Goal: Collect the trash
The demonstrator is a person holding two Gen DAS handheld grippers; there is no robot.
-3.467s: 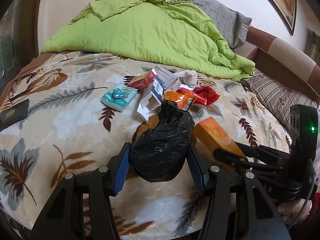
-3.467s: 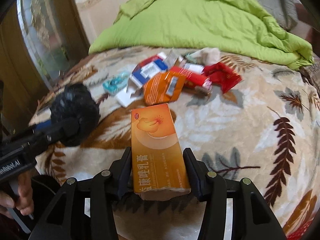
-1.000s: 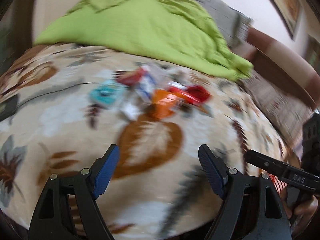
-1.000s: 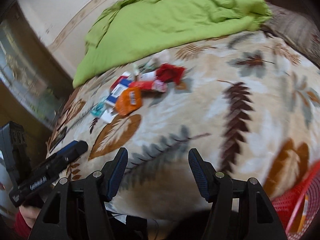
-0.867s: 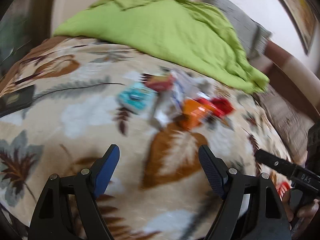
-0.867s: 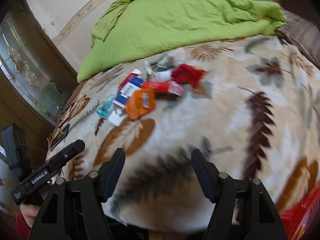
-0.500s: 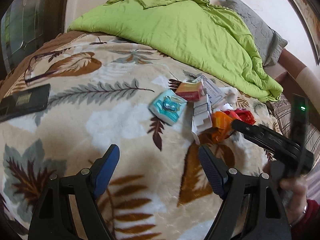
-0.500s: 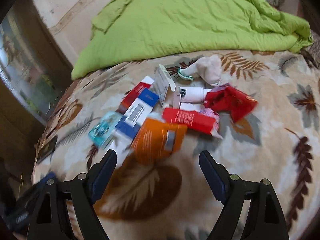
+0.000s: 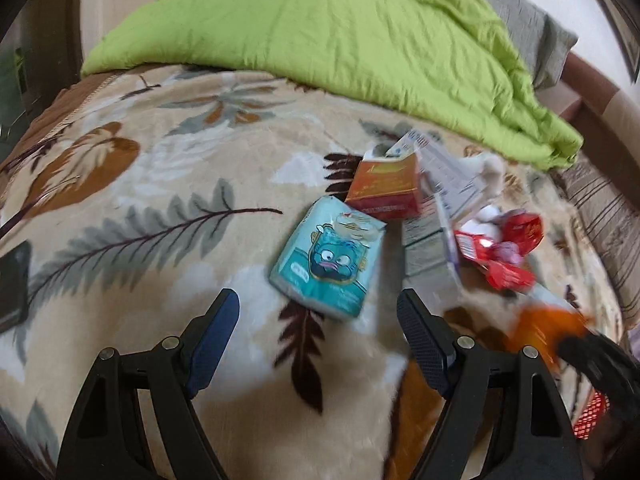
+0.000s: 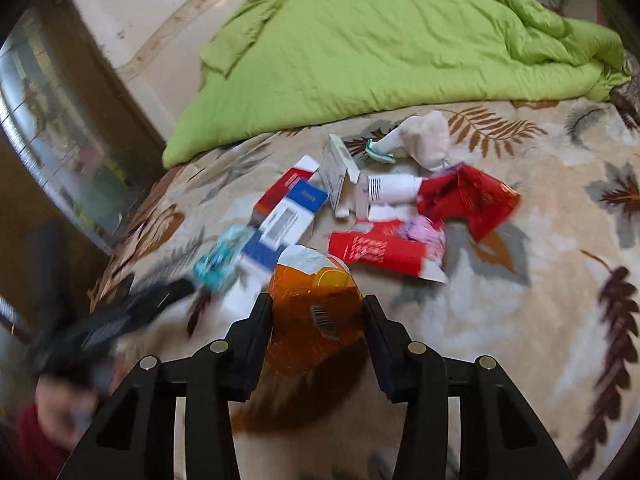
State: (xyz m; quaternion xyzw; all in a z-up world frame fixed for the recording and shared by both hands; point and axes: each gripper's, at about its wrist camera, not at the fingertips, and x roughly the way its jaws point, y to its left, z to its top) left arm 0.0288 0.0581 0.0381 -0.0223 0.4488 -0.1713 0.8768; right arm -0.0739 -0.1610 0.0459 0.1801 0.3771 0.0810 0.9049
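Trash lies in a heap on the leaf-patterned blanket point(image 9: 140, 208). A teal cartoon packet point(image 9: 330, 264) rests just ahead of my left gripper point(image 9: 318, 304), which is open and holds nothing. My right gripper point(image 10: 317, 304) is closing, and its pads press both sides of an orange foil packet point(image 10: 308, 280) that fills the gap. That packet shows blurred at the right of the left wrist view point(image 9: 544, 328). Behind it lie a red and white carton point(image 10: 380, 250), a blue and white box point(image 10: 288, 220), a red wrapper point(image 10: 468, 200) and a red box point(image 9: 384, 192).
A crumpled green duvet point(image 9: 340, 40) covers the far half of the bed. A black phone point(image 9: 14, 284) lies at the blanket's left edge. A red mesh basket point(image 9: 588, 420) shows low at the right. A person's hand point(image 10: 60, 408) holds the blurred left gripper point(image 10: 120, 320).
Both grippers dropped the black bag and orange box out of view, then swung back to the heap. The right jaws widened and then closed on the orange packet. The left gripper neared the teal packet.
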